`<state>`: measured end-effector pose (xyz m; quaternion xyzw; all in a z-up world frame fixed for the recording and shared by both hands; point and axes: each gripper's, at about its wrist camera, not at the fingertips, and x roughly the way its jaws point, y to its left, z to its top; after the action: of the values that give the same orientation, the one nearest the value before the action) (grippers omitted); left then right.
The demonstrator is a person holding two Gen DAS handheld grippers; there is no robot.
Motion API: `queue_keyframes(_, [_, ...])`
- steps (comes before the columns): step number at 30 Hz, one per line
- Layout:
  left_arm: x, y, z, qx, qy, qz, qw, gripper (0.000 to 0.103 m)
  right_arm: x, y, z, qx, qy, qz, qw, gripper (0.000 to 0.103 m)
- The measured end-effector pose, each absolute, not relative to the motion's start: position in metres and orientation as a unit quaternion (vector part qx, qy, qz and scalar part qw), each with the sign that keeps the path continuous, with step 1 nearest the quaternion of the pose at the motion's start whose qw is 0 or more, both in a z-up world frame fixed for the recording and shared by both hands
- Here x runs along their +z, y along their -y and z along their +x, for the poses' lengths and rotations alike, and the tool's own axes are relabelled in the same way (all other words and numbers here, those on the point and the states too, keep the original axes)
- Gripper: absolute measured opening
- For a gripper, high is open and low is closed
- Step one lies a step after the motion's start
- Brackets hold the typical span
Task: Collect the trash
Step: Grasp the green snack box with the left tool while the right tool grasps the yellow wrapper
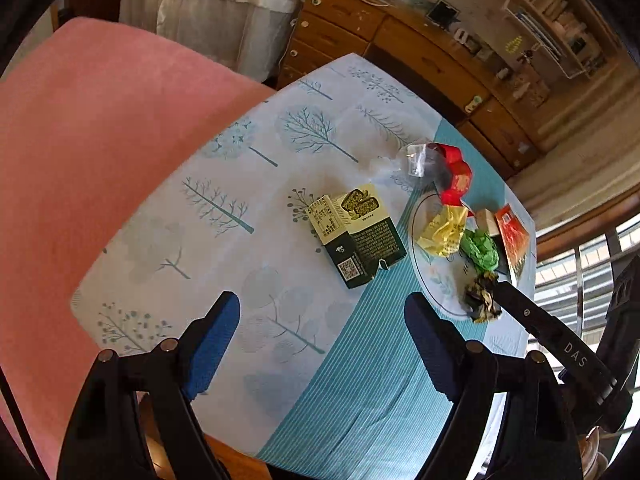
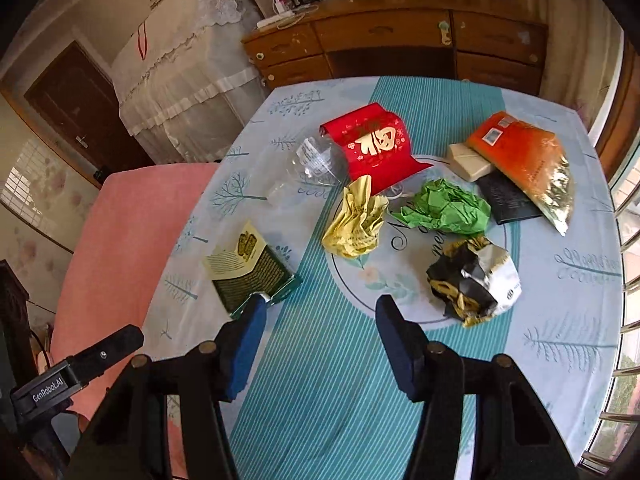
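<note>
Trash lies on the round table (image 2: 340,380): a flattened green-and-cream carton (image 1: 358,236) (image 2: 248,268), crumpled yellow paper (image 1: 442,230) (image 2: 358,218), crumpled green paper (image 1: 480,250) (image 2: 446,208), a black-and-gold wrapper ball (image 1: 482,296) (image 2: 472,280), a red packet (image 2: 372,146), a clear plastic cup (image 2: 316,158) and an orange bag (image 2: 524,160). My left gripper (image 1: 320,320) hovers open over bare cloth, just short of the carton. My right gripper (image 2: 320,312) is open too, its left fingertip beside the carton's corner and the wrapper ball just right of its right finger.
A beige box (image 2: 468,162) and a black card (image 2: 508,198) lie under the orange bag's edge. A pink-covered seat (image 1: 80,160) (image 2: 120,232) stands against the table's left side. A wooden dresser (image 2: 400,48) runs behind, and window bars (image 2: 628,280) are on the right.
</note>
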<state>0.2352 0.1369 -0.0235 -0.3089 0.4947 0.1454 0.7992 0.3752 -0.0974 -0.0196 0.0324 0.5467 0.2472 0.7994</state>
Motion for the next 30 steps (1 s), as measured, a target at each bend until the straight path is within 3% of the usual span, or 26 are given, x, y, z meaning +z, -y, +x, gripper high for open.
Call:
queue_keyframes(8, [-0.073, -0.134, 0.295, 0.196, -0.515, -0.343, 0.761, 0.083, -0.079, 0.086, 0.449, 0.251, -0.617, 0.068, 0.743, 0.057])
queue_keyframes(16, [-0.104, -0.135, 0.327, 0.207, -0.536, -0.359, 0.735, 0.081, -0.094, 0.073, 0.473, 0.264, -0.62, 0.1, 0.732, 0.057])
queue_keyframes(20, [-0.112, -0.133, 0.335, 0.197, -0.541, -0.364, 0.732, 0.063, -0.101, 0.065, 0.473, 0.265, -0.623, 0.08, 0.731, 0.056])
queue_keyframes(22, [-0.116, -0.131, 0.339, 0.191, -0.544, -0.365, 0.731, 0.049, -0.105, 0.062, 0.474, 0.267, -0.624, 0.067, 0.731, 0.045])
queue_keyframes(23, [-0.118, -0.129, 0.34, 0.189, -0.547, -0.364, 0.73, 0.045, -0.106, 0.061, 0.473, 0.269, -0.625, 0.065, 0.73, 0.045])
queue_keyframes(24, [-0.119, -0.127, 0.342, 0.188, -0.548, -0.362, 0.73, 0.035, -0.106, 0.061, 0.472, 0.269, -0.623, 0.065, 0.732, 0.043])
queue_keyframes(29, [-0.113, -0.12, 0.343, 0.187, -0.54, -0.347, 0.744, 0.03, -0.099, 0.06, 0.468, 0.286, -0.611, 0.053, 0.736, 0.028])
queue_keyframes(30, [-0.111, -0.118, 0.343, 0.186, -0.537, -0.343, 0.748, 0.028, -0.097, 0.059, 0.467, 0.292, -0.608, 0.051, 0.736, 0.019])
